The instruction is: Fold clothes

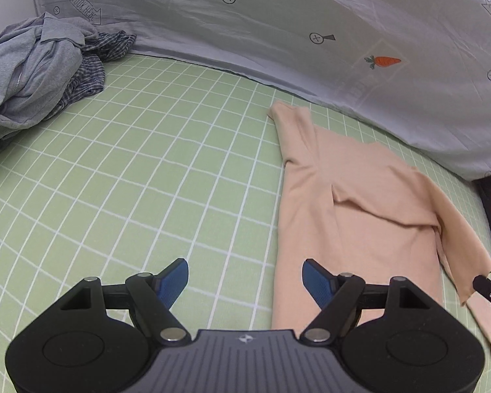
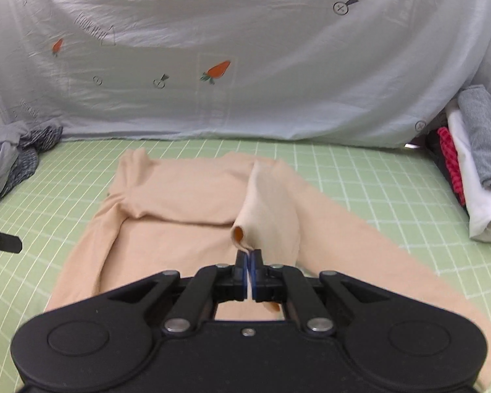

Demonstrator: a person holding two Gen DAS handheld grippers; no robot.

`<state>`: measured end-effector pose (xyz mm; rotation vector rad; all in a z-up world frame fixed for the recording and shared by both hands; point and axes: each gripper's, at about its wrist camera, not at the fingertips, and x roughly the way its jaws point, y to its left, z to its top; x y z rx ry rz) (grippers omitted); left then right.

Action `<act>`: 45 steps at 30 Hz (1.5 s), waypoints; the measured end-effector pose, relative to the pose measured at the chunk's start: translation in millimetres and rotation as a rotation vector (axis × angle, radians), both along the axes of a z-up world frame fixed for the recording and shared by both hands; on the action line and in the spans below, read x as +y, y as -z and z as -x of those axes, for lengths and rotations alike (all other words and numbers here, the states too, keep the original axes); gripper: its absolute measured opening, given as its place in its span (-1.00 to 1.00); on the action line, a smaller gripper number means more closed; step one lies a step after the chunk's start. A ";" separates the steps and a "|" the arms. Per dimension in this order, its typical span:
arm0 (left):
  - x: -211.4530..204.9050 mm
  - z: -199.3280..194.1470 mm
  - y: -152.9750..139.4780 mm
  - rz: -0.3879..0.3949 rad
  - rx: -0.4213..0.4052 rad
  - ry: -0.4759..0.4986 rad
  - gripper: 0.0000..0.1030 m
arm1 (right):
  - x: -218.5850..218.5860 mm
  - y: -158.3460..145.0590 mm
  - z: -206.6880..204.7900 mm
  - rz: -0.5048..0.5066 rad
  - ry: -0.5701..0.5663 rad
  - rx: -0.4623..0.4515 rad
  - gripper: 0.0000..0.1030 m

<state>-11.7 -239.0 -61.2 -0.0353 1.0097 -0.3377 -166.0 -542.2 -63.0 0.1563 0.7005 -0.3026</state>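
Note:
A peach long-sleeved top [image 2: 186, 196] lies on the green checked bed sheet [image 2: 376, 177]; it also shows in the left wrist view [image 1: 353, 203]. Its left sleeve is folded across the chest. My right gripper [image 2: 248, 255] is shut on the right sleeve's cuff [image 2: 245, 237] and holds that sleeve lifted above the top's body. My left gripper [image 1: 245, 278] is open and empty, low over the sheet at the top's left edge, with its right blue pad [image 1: 316, 281] over the fabric. Its tip shows in the right wrist view [image 2: 3, 242].
A heap of unfolded grey and checked clothes [image 1: 39, 75] lies at the far left, also in the right wrist view [image 2: 13, 157]. A stack of folded clothes [image 2: 474, 170] stands at the right. A pale carrot-print cloth [image 2: 245, 49] hangs behind the bed.

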 end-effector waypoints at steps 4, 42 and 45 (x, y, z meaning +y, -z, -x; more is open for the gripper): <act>12.9 25.7 4.0 -0.032 0.013 0.024 0.50 | 35.5 16.9 29.0 -0.074 -0.015 0.045 -0.96; -167.9 106.9 53.7 -0.064 0.094 0.439 -0.86 | -52.3 66.0 154.4 -0.231 0.403 0.210 0.59; -158.3 101.4 49.9 -0.003 0.119 0.413 -0.94 | -53.2 65.6 152.8 -0.234 0.410 0.209 0.59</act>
